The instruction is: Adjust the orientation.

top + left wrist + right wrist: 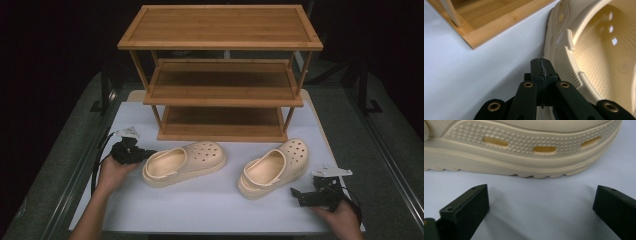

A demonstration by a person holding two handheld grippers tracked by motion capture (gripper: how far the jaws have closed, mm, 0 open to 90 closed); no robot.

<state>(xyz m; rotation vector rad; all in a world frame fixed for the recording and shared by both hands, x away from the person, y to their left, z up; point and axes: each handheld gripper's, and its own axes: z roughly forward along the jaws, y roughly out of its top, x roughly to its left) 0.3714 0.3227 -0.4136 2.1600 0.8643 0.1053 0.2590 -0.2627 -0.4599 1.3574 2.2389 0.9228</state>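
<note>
The right hand (344, 212) is sitting nearest the camera in the high view, at about 5 o'clock on the white table (210, 205), and is carrying the right gripper (300, 196). Its jaws are standing spread wide apart with nothing between them; in the right gripper view, bare table surface is showing between the two black jaws, and the side wall of the right clog (524, 150) is lying just beyond them, not touching.

The left hand (111, 172) is resting at about 8 o'clock and is carrying the left gripper (142, 154). Its jaws are pressed together, pinching nothing. In the left gripper view, the closed tips are sitting just beside the heel rim of the left clog (584, 50); contact cannot be confirmed.

The left clog (184, 162) is lying near the table centre, toe pointing toward 2 o'clock. The right clog (274, 167) is lying at about 4 o'clock from centre, toe pointing toward 1 o'clock. Both are standing upright on their soles, well apart from each other.

The three-tier wooden rack (222, 75) is standing at 12 o'clock, just behind both clogs.
</note>
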